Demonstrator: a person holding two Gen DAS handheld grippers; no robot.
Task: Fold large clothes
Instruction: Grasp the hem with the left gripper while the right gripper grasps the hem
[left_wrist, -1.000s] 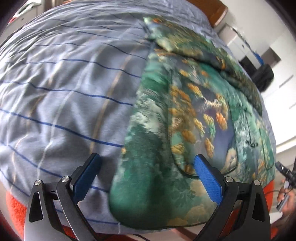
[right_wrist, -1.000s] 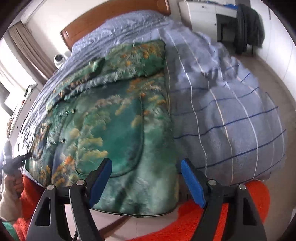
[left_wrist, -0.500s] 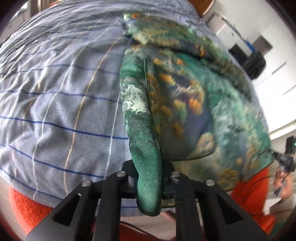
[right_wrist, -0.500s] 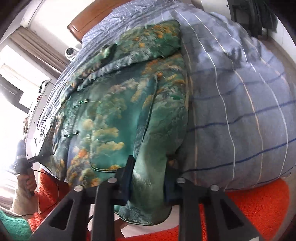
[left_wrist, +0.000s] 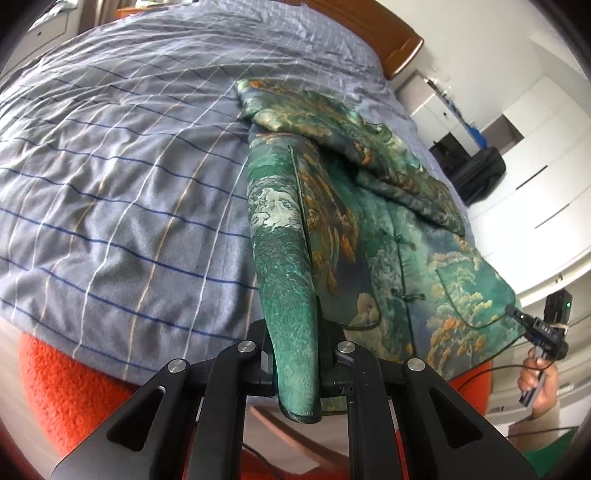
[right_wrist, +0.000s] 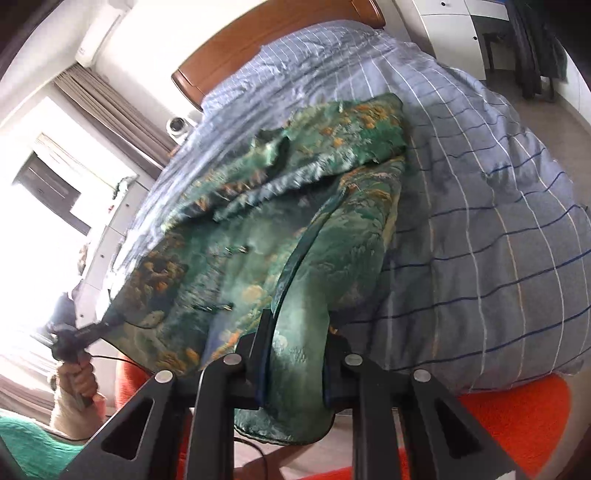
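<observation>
A green patterned jacket (left_wrist: 388, 229) with orange and white print lies on the bed, sleeves folded across its upper part. My left gripper (left_wrist: 295, 354) is shut on the jacket's bottom hem at its left corner. My right gripper (right_wrist: 295, 354) is shut on the jacket (right_wrist: 258, 229) hem at the right corner. Both corners are lifted off the bed's near edge. In the left wrist view the right gripper (left_wrist: 517, 316) shows at the far hem corner; in the right wrist view the left gripper (right_wrist: 109, 319) shows likewise.
The bed has a blue-grey striped cover (left_wrist: 122, 177) and a wooden headboard (right_wrist: 258, 40). An orange rug (right_wrist: 509, 421) lies on the floor at the bed's foot. White cabinets (left_wrist: 535, 155) and a dark bag (left_wrist: 480, 173) stand to one side.
Both grippers went from open over the hem to shut on it, then lifted the hem corners, bunching the fabric into ridges.
</observation>
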